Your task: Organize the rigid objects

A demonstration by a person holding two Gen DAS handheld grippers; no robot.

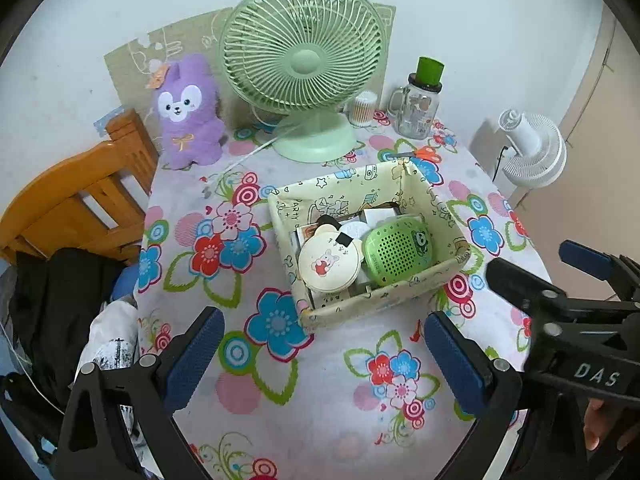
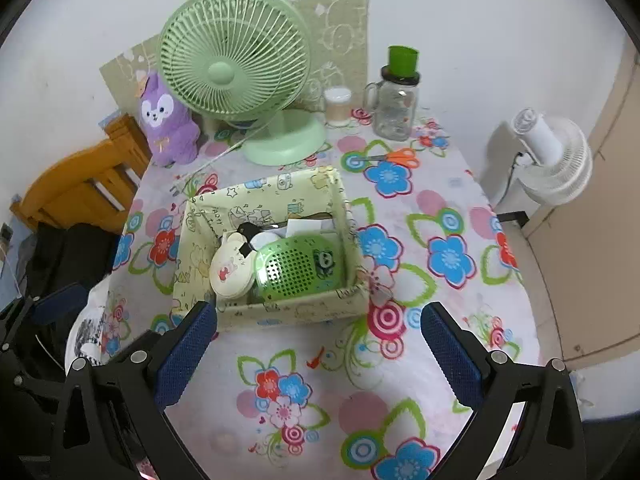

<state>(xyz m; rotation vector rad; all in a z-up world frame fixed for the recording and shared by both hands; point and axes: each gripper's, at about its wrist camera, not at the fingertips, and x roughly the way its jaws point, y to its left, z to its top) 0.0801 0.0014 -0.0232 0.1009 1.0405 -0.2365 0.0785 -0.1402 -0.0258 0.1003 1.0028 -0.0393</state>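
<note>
Floral tablecloth (image 2: 400, 360), orange scissors (image 2: 400, 157) clearer right-wrist

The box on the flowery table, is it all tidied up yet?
Mostly. The box already holds the green speaker, a round cream case and some cards. Both tools, left and right, are open and empty. The orange scissors still lie loose on the table.
</note>
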